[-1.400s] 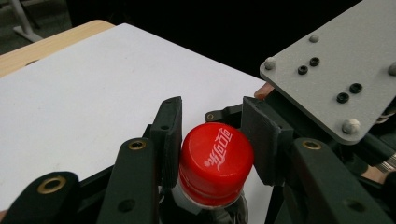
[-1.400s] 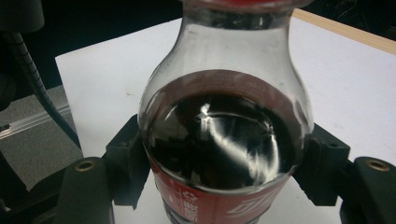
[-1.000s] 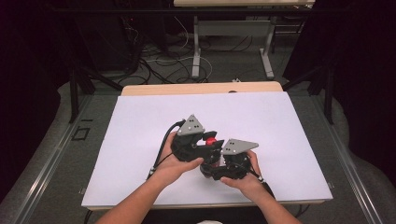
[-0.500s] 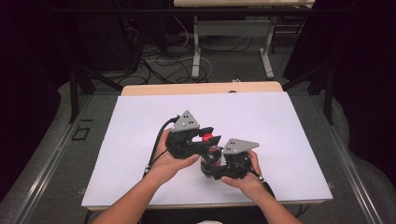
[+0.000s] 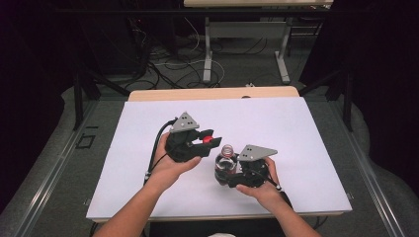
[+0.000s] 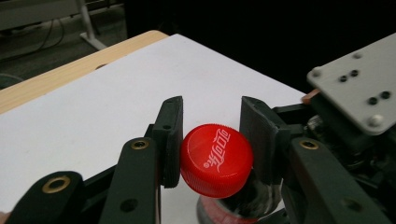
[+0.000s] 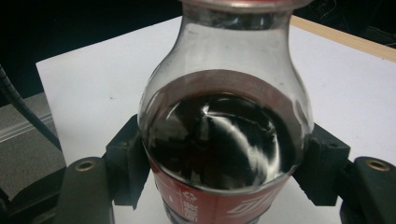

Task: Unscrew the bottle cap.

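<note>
A small cola bottle [image 5: 226, 159] stands upright on the white board [image 5: 301, 133], its mouth bare. My right gripper [image 5: 226, 177] is shut on its lower body; in the right gripper view the bottle [image 7: 224, 135], half full of dark drink, is squeezed between both pads. My left gripper [image 5: 209, 141] hovers just left of the bottle's mouth, shut on the red cap [image 5: 207, 139]. In the left gripper view the cap [image 6: 216, 159] sits between the pads, with the bottle's neck [image 6: 247, 200] just below and behind it.
The board covers a wooden table whose far edge [image 5: 212, 94] shows bare wood. Beyond it are desk legs and cables [image 5: 197, 61] on the floor. The right gripper's grey plate [image 6: 357, 88] lies close on the right in the left gripper view.
The left gripper has drawn away to the left and up with the red cap, leaving the bottle's mouth bare. The right gripper keeps its hold on the bottle.
</note>
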The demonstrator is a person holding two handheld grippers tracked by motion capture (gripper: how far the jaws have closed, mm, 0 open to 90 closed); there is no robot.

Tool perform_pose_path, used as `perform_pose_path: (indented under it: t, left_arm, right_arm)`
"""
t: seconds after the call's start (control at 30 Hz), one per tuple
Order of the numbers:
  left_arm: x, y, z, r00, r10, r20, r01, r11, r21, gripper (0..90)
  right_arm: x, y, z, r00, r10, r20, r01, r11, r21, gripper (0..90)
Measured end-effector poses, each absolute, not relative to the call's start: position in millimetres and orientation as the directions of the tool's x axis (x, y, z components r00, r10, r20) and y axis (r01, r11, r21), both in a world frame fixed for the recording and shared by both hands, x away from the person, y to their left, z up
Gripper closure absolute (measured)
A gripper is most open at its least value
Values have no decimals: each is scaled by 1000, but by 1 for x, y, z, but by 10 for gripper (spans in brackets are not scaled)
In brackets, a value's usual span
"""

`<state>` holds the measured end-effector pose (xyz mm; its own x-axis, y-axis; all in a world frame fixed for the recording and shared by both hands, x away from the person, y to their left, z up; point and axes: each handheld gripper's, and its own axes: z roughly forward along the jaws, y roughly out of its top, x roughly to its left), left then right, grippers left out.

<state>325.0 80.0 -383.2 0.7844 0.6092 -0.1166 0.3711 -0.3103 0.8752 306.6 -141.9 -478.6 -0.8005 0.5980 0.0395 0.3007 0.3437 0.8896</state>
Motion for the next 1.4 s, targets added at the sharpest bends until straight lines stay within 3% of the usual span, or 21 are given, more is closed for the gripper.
perform_pose_path:
  t: [0.4,0.73,1.4]
  left_arm:
    - [334,117,-393,695,709,-119,415,-261,872,613]
    - [336,150,-411,609,774,-173,472,-179,863,613]
    - [341,181,-454,493,839,-228,548,-96,831,613]
  right_arm:
    - [310,-151,-477,-778,627,37,306,327,894,301]
    - [313,-156,-477,-763,645,38,316,320,893,301]
    - [319,-163,-482,-738,674,19,319,324,891,301]
